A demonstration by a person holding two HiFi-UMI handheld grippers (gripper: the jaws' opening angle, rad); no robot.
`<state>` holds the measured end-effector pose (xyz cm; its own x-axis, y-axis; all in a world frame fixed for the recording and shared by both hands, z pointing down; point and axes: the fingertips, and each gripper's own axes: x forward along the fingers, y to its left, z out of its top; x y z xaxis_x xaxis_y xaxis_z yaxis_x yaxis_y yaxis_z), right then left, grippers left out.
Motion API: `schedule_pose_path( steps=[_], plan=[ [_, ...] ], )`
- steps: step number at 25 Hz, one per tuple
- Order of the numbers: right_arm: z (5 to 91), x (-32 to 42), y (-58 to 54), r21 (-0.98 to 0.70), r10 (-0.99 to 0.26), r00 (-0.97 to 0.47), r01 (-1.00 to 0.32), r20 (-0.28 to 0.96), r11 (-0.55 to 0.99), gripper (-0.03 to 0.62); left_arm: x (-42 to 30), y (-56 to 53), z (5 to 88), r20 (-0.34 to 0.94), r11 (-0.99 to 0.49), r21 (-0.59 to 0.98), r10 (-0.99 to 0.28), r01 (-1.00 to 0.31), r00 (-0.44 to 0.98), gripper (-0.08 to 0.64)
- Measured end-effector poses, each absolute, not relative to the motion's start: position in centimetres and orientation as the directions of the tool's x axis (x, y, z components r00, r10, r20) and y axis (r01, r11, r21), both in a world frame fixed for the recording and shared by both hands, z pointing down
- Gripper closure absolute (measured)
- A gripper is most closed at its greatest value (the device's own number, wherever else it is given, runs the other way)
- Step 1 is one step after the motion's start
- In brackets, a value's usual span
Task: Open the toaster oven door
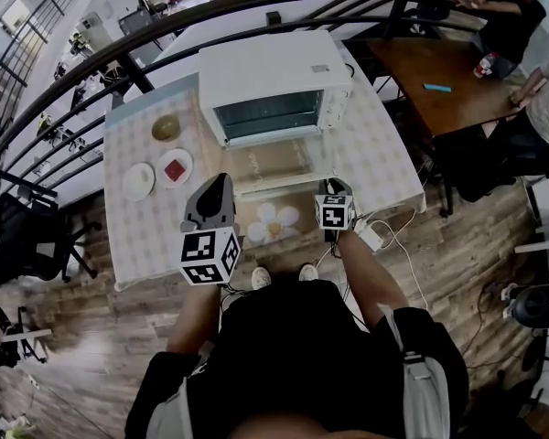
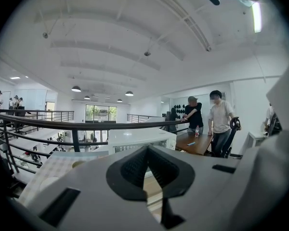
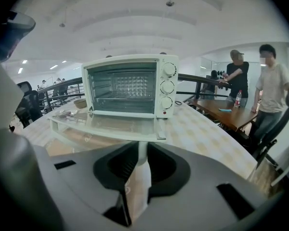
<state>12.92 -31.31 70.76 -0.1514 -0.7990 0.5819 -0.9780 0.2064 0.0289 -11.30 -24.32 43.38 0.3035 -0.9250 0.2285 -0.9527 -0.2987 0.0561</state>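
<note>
Right gripper (image 1: 334,188) low on door handle (image 3: 140,149)

On the table (image 1: 384,154): toaster oven (image 1: 273,80), with 2 plates (image 1: 139,180), bowl (image 1: 166,127) left.

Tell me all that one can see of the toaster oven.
The toaster oven is a white metal box that stands upright on the table. Three dials sit in a column on its right panel. Its glass door is fully open and lies level in front of it. The right gripper pinches the door's white handle.
</note>
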Motion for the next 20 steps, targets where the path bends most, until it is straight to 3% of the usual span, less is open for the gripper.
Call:
schedule_pose_path(
  steps=[20],
  plan=[
    [76.1, 12.7, -29.9, -0.010, -0.679, -0.158, -0.976, 0.717, 0.216, 0.526, -10.8, -25.4, 42.9, 0.223, -0.285, 0.046, -0.931, -0.957, 0.288, 0.546]
  ],
)
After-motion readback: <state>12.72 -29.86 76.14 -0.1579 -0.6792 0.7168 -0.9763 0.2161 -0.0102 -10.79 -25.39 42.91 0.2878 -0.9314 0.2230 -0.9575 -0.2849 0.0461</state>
